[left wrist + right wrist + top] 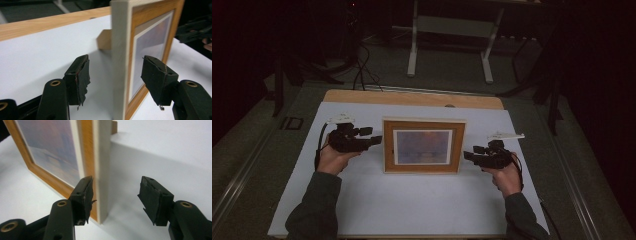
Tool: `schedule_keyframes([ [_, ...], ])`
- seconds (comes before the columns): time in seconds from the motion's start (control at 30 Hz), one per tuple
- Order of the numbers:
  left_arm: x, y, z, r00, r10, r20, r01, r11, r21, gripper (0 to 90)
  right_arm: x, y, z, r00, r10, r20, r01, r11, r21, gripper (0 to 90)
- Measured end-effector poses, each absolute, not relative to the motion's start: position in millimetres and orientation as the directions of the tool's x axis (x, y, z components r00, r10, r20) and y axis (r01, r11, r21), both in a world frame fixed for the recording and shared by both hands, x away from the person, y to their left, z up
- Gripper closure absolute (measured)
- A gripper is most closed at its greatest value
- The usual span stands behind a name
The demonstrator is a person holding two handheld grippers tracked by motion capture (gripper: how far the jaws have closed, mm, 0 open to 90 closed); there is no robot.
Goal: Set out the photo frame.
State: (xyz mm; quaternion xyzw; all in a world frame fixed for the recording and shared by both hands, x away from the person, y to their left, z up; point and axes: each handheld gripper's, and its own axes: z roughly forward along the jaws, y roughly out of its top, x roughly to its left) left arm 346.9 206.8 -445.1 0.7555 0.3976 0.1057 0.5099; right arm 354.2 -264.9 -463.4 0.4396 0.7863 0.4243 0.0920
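On the white board [412, 200] we see a picture frame [424, 145] standing upright near the middle, its front facing the person. The frame has a wooden border, a pale mat and a bluish-orange picture inside. Behind the frame a small wooden prop [104, 39] sticks out and rests on the board.

Left of the frame we have the left gripper [373, 141], held in the left hand [332, 157], jaws pointing at the frame's left edge. In the left gripper view the jaws stand spread wide, one on each side of the frame's pale side edge [120, 62], with a clear gap on both sides: no pad touches the frame.

Right of the frame we have the right gripper [468, 156] in the right hand [506, 177], jaws aimed at the frame's right edge. In the right gripper view the jaws are spread too. The pad [86, 195] on the frame's front side sits right against the wooden border; we cannot tell whether it touches. The other pad [152, 197] is well clear of the frame's back, so nothing is pinched.

Both grippers sit just beside the frame, about level with its lower half. Beyond the frame the board ends at a wooden table edge [412, 97]. Farther behind the frame, on the dark floor, we see a white stand [452, 45] and cables [362, 70].
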Motion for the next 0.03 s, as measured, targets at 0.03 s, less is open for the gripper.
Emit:
schedule_keyframes([
  [0.03,342.2,210.1,-447.3,0.654,0.716,-0.244,0.493,-0.159,0.855,39.8,354.0,-267.1,-464.7,-0.592,0.773,0.228,0.616,0.252,0.746,43.8],
])
